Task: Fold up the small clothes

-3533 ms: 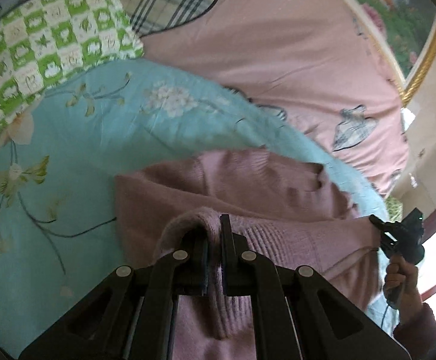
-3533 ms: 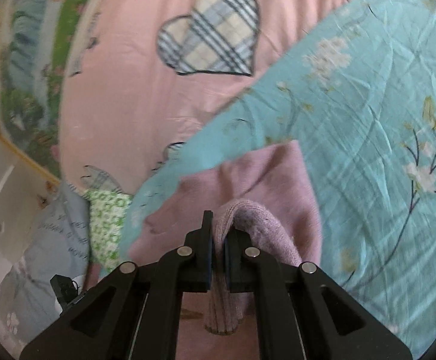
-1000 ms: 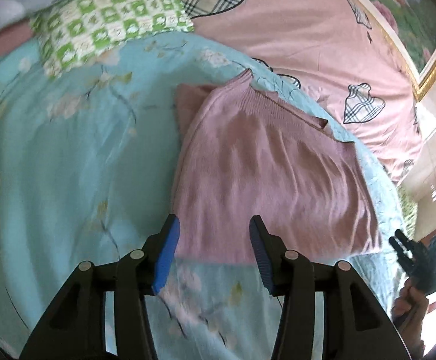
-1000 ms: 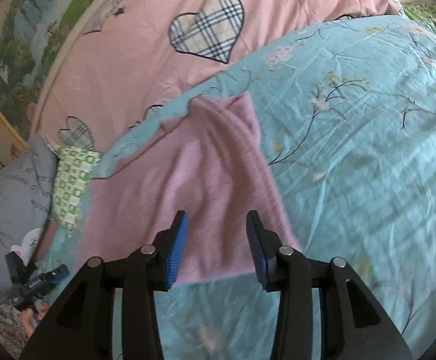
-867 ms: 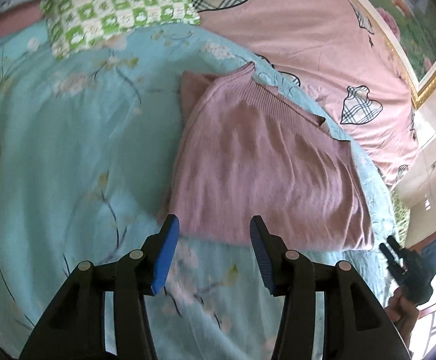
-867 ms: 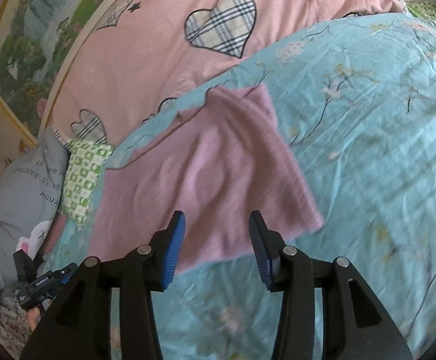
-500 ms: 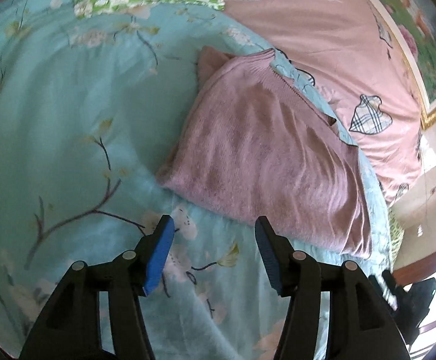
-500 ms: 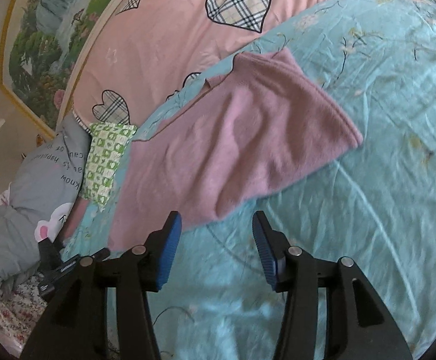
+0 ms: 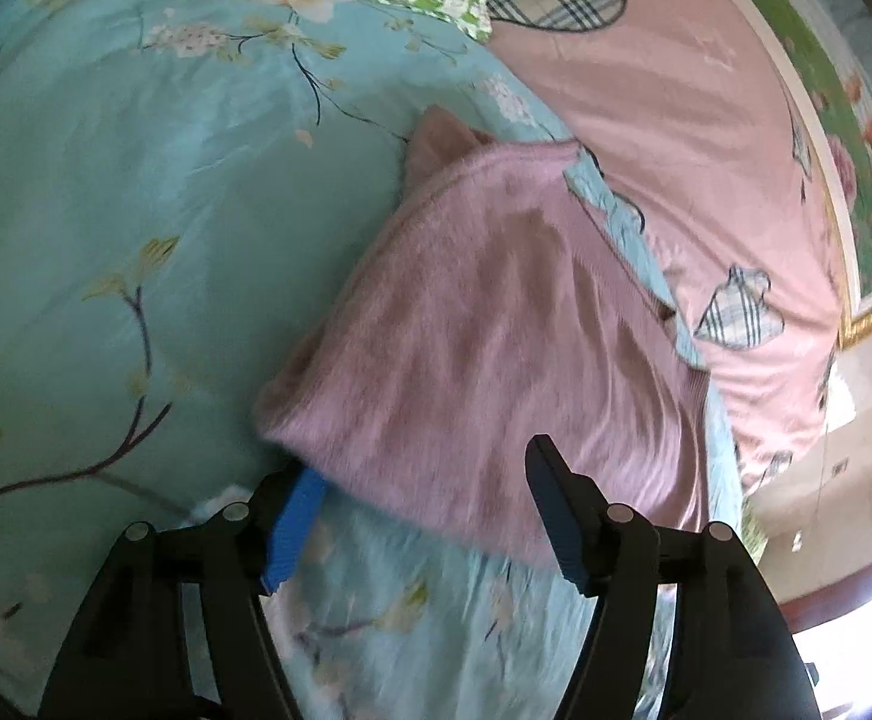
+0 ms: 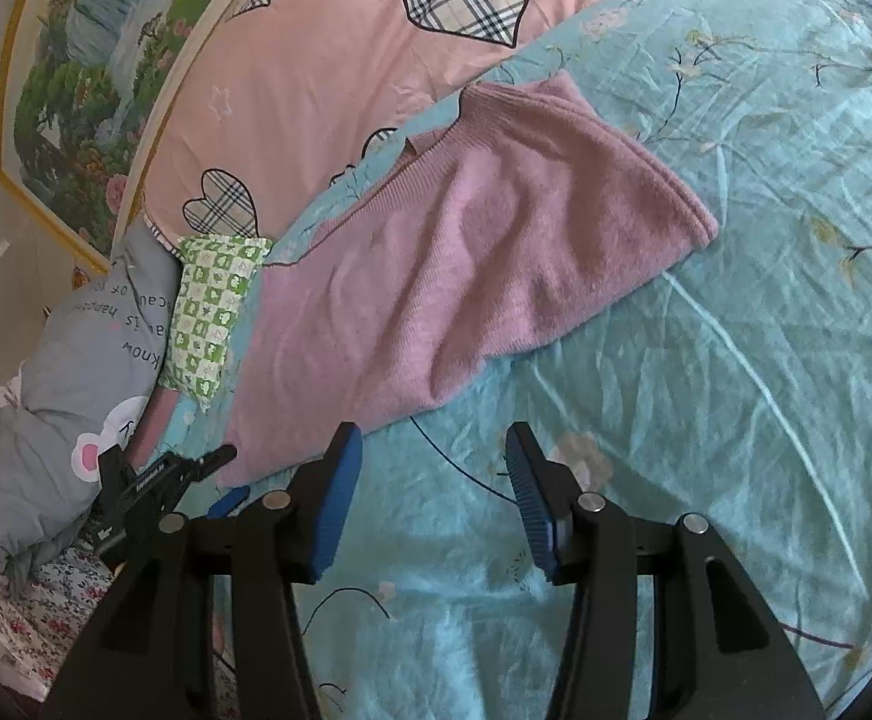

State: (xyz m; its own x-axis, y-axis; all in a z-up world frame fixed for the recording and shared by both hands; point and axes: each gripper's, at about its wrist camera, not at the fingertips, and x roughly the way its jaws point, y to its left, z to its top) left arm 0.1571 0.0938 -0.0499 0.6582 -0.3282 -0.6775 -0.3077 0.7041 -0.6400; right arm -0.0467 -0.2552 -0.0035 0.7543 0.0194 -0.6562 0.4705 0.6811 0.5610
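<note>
Left gripper [image 9: 424, 516] has dropped to the sweater [image 9: 496, 348] edge, fingers opening wider, unpinched; right gripper [image 10: 433, 498] gapes empty

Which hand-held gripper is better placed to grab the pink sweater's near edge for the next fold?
Left hand-held gripper: its open jaws already straddle the pink sweater's near corner. The right hand-held gripper hovers over bare quilt.

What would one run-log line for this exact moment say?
left gripper: open, jaws just widening, astride near corner of pink sweater | right gripper: open, empty | sweater: folded on teal quilt
</note>
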